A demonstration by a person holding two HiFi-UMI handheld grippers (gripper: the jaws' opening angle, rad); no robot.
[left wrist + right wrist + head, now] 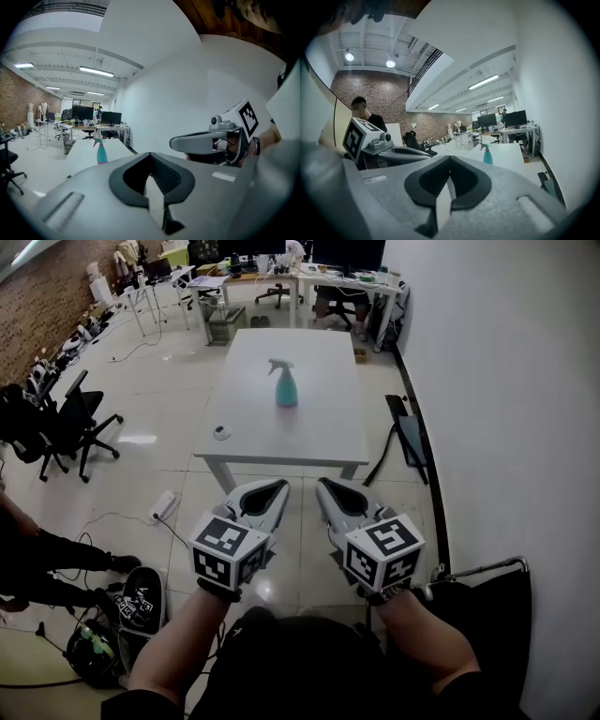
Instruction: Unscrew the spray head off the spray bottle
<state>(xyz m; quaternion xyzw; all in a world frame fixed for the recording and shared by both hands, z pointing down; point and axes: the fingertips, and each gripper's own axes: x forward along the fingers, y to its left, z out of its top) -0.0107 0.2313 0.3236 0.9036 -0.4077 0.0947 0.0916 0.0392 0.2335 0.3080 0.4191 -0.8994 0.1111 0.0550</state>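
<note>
A teal spray bottle [286,388] with a teal spray head [277,365] stands upright near the middle of a white table [323,442]. It also shows small and far off in the left gripper view, spray bottle [101,153], and in the right gripper view, spray bottle [487,156]. My left gripper [279,486] and right gripper [324,486] hang side by side in front of the table's near edge, well short of the bottle. Both are shut with nothing between their jaws.
A small white round object [221,432] lies at the table's left edge. A black office chair [70,423] stands to the left, a folded dark chair [405,437] leans right of the table, and a white wall [506,381] runs along the right. Cables and gear lie on the floor lower left.
</note>
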